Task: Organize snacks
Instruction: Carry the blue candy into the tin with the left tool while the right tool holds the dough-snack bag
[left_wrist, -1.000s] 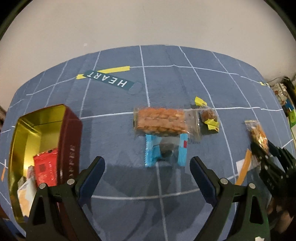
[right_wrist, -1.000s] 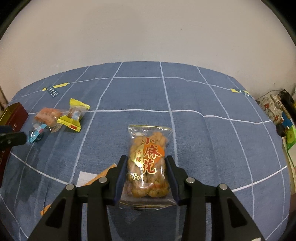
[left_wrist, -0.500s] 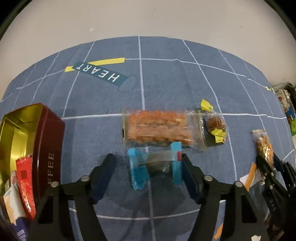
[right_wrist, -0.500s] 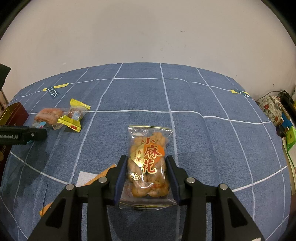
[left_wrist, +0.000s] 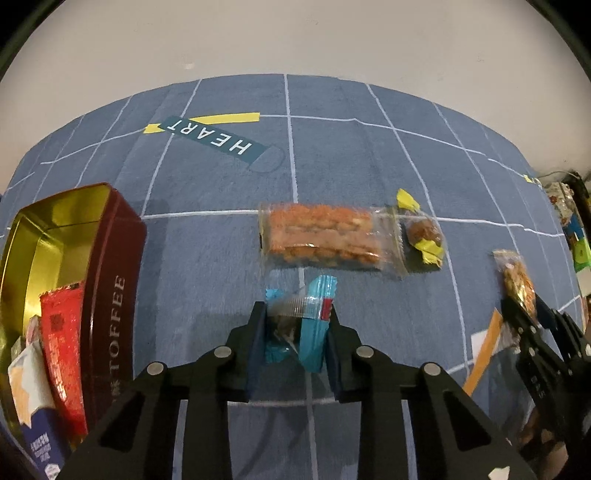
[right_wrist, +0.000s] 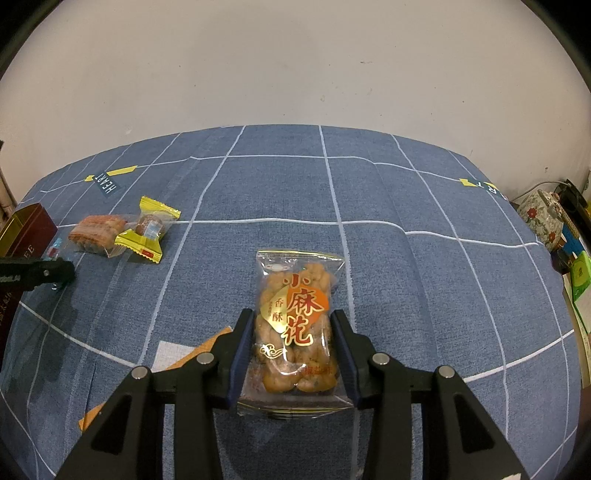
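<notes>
In the left wrist view my left gripper (left_wrist: 297, 312) is closing its jaws on a blue-wrapped snack (left_wrist: 317, 295), which is crumpled between the pads on the blue cloth. Just beyond it lie a clear pack of orange crackers (left_wrist: 321, 238) and a yellow-wrapped candy (left_wrist: 423, 232). An open dark red toffee tin (left_wrist: 110, 295) stands to the left, with a red packet (left_wrist: 61, 332) and other packs inside. My right gripper (right_wrist: 293, 317) is shut on a clear bag of fried dough twists (right_wrist: 295, 295) that rests on the cloth.
An orange and white paper slip (right_wrist: 177, 354) lies on the cloth left of the right gripper. A HEART label (left_wrist: 210, 138) is printed near the far edge. Clutter, including a floral pot (right_wrist: 543, 218), sits past the table's right edge. A white wall stands behind.
My left gripper came down over the blue-wrapped snack and its jaws went from wide apart to pressed on it, crumpling the wrapper. The right gripper and its bag stayed still.
</notes>
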